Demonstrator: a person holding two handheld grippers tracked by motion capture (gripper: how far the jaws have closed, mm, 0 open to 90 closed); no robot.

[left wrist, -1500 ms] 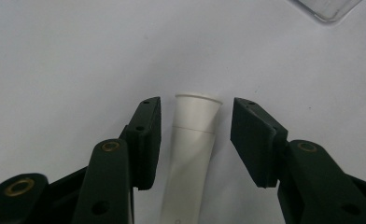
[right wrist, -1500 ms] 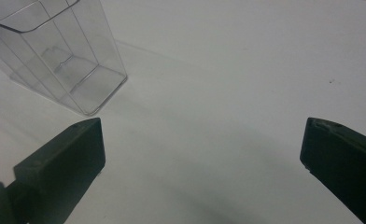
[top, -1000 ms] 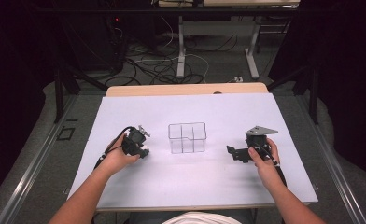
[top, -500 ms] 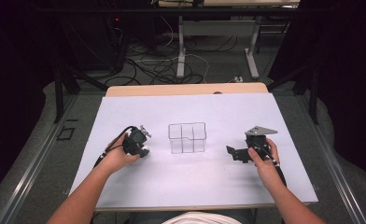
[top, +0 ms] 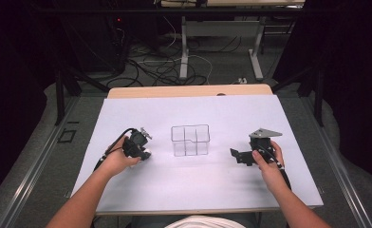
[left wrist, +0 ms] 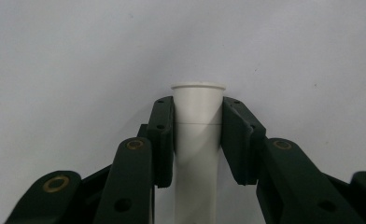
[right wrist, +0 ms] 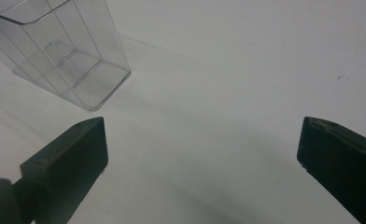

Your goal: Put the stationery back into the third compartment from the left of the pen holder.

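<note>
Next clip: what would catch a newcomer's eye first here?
Probably the clear divided box, standing alone mid-table on the white sheet between the two hands. Next, the left gripper, left of the box, with its fingers clamped on a white tube that has a flared rim. The right gripper, right of the box, is wide open with nothing between its fingers.

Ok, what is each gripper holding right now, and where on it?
The left gripper is shut on a white tube, pads clamped on its sides just below the rimmed top end. The right gripper is open and holds nothing.
</note>
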